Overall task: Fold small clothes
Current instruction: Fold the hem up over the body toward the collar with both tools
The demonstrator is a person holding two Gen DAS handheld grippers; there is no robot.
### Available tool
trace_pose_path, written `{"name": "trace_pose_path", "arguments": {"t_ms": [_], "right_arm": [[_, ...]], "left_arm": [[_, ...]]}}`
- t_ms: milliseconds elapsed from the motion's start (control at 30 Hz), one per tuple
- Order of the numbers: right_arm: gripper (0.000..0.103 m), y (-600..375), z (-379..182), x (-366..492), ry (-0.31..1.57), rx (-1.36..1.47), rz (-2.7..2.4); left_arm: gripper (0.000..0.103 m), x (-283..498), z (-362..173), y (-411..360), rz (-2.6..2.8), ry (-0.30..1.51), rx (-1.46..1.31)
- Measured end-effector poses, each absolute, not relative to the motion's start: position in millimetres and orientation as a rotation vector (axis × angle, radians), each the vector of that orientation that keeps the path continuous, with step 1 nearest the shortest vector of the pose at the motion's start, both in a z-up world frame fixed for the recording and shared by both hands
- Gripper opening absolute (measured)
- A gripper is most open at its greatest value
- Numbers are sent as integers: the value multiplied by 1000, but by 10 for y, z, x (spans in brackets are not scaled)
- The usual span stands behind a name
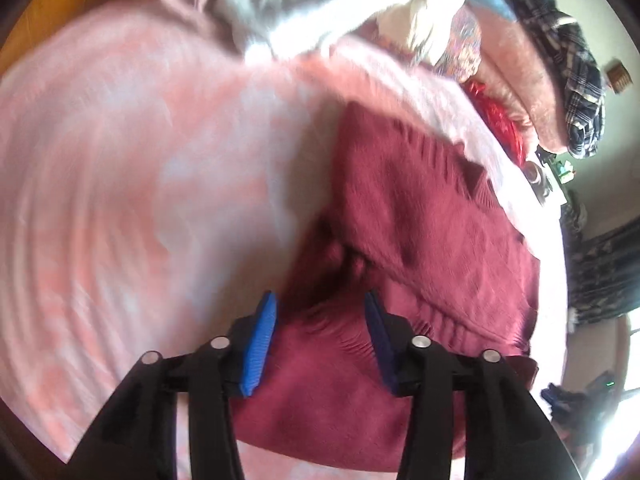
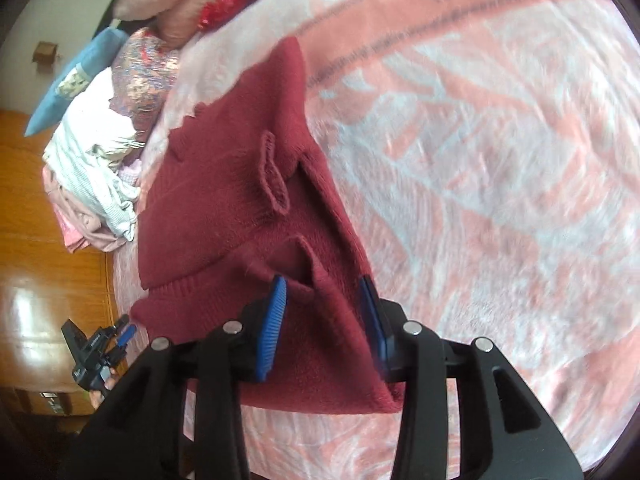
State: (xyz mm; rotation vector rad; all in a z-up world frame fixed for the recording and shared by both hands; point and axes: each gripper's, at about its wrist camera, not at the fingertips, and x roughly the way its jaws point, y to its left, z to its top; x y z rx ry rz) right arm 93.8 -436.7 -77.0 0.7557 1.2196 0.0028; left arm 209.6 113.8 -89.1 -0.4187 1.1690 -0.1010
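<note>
A dark red knitted garment [image 2: 248, 184] is spread, partly folded, on a bed covered by a pink and white patterned blanket [image 2: 500, 160]. Ribbed hems and a small looped neck opening are seen on its fuzzy surface. The left gripper [image 1: 320, 344] is held above it with fingers spread, nothing pinched. The right gripper [image 2: 324, 328] is likewise parted over a raised fold. A heap of pale clothes [image 2: 96, 160] is piled nearby.

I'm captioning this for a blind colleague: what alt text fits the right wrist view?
The right claw stands open over a maroon knit sweater lying on a pink patterned blanket, with a clothes pile at left.
</note>
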Motion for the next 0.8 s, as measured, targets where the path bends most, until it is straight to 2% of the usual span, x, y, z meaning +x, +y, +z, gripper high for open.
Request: {"name": "trace_pose_path", "arguments": {"t_ms": [200, 267, 367, 667, 700, 733, 800], "right_arm": [[53, -4121, -691, 1078, 1239, 583, 95], [54, -4045, -769, 1149, 1272, 529, 97], [55, -3960, -943, 1253, 1332, 489, 98], [54, -3821, -1165, 1364, 1407, 373, 112], [43, -3769, -1180, 1381, 1415, 359, 131], [21, -3740, -1185, 1392, 1418, 349, 141], [10, -3705, -1175, 1412, 1419, 351, 172]], "left_arm": [[50, 2115, -773, 1186, -159, 1134, -354], [54, 2141, -802, 1095, -192, 1148, -314], [60, 2163, -870, 957, -225, 1170, -262], [61, 2167, -1118, 604, -281, 1215, -39], [61, 2161, -1131, 586, -285, 1217, -29], [59, 2155, -1148, 566, -288, 1220, -16], [49, 2138, -1167, 510, -296, 1220, 1]]}}
